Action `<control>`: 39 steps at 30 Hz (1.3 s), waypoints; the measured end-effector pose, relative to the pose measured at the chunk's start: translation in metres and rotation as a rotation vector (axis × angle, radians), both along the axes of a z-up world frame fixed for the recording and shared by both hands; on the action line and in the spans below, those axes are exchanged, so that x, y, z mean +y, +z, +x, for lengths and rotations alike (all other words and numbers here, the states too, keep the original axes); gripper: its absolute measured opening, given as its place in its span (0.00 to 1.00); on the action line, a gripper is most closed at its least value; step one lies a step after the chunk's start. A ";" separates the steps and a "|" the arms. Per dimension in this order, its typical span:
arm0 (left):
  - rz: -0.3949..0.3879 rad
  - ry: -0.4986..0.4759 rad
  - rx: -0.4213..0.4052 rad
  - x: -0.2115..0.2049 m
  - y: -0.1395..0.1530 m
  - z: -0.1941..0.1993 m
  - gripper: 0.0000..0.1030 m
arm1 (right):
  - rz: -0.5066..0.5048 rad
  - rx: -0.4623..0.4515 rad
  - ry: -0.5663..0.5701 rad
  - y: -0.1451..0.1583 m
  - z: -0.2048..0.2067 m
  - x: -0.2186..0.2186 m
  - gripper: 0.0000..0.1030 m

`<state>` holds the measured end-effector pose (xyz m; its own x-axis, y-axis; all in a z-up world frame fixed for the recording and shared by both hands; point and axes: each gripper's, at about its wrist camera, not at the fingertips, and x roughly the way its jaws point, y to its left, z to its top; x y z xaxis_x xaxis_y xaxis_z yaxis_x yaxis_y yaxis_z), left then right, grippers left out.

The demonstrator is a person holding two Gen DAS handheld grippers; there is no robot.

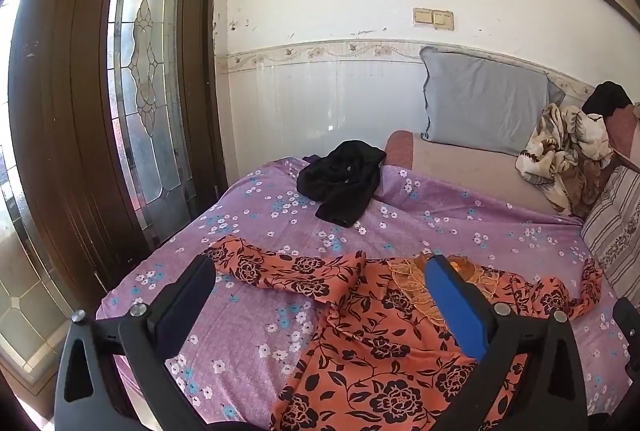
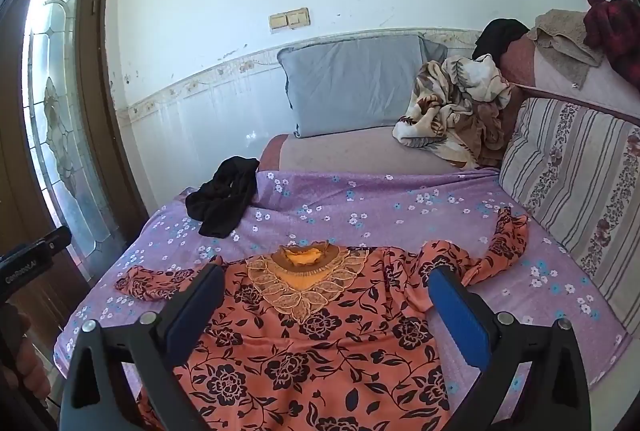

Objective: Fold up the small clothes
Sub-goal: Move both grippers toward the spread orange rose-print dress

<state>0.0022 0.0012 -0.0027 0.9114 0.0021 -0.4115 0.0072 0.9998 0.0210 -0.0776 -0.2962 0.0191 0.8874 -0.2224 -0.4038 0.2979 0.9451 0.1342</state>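
Note:
An orange top with black flowers lies spread flat on the purple flowered bedsheet, its lace collar away from me and both sleeves out to the sides. The left wrist view shows the same top with its left sleeve stretched across the sheet. My left gripper hovers open above that sleeve and shoulder, nothing between its fingers. My right gripper stands open over the chest and collar, also holding nothing. A crumpled black garment lies farther back on the left, also seen in the left wrist view.
A grey pillow leans on the wall behind. A brown floral blanket is heaped at the back right, beside a striped cushion. A dark wooden door with leaded glass stands left of the bed.

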 end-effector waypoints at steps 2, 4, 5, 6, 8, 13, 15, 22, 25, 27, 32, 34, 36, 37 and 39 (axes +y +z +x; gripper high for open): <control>0.002 -0.001 0.006 -0.001 -0.002 0.002 1.00 | 0.002 0.003 0.003 -0.001 0.003 0.000 1.00; 0.003 0.001 0.010 -0.002 -0.003 0.004 1.00 | 0.002 0.006 0.005 -0.002 0.008 0.000 1.00; 0.003 0.001 0.011 -0.003 -0.004 0.005 1.00 | 0.002 0.008 0.006 -0.002 0.010 -0.001 1.00; 0.004 0.000 0.013 -0.004 -0.005 0.006 1.00 | 0.003 0.010 0.007 -0.003 0.014 -0.001 1.00; 0.007 0.002 0.016 -0.006 -0.006 0.008 1.00 | 0.000 0.005 0.013 -0.007 0.010 -0.003 1.00; 0.013 0.009 0.020 -0.008 -0.011 0.011 1.00 | 0.009 0.003 0.020 -0.009 0.021 -0.005 1.00; 0.015 0.011 0.028 -0.010 -0.012 0.016 1.00 | 0.010 0.001 0.025 -0.009 0.024 -0.005 1.00; 0.029 0.013 0.041 -0.015 -0.014 0.026 1.00 | 0.002 0.016 0.034 -0.012 0.036 -0.008 1.00; 0.038 0.010 0.045 -0.021 -0.016 0.032 1.00 | 0.004 0.036 0.028 -0.015 0.042 -0.015 1.00; 0.048 0.005 0.051 -0.026 -0.019 0.037 1.00 | 0.056 0.027 0.025 -0.016 0.045 -0.022 1.00; 0.056 -0.008 0.063 -0.040 -0.028 0.051 1.00 | 0.070 0.084 -0.002 -0.030 0.057 -0.040 1.00; 0.068 -0.014 0.073 -0.047 -0.032 0.058 1.00 | 0.071 0.093 -0.013 -0.036 0.063 -0.049 1.00; 0.079 -0.021 0.080 -0.053 -0.036 0.065 1.00 | 0.091 0.100 -0.021 -0.042 0.068 -0.060 1.00; 0.076 -0.026 0.082 -0.058 -0.040 0.069 1.00 | 0.104 0.096 -0.026 -0.045 0.071 -0.066 1.00; 0.076 -0.045 0.101 -0.066 -0.049 0.082 1.00 | 0.127 0.085 -0.043 -0.052 0.077 -0.083 1.00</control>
<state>0.0840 -0.0646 -0.0513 0.8651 -0.0034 -0.5015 0.0582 0.9939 0.0938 -0.0008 -0.3795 -0.0329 0.8394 -0.2019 -0.5046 0.3536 0.9080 0.2247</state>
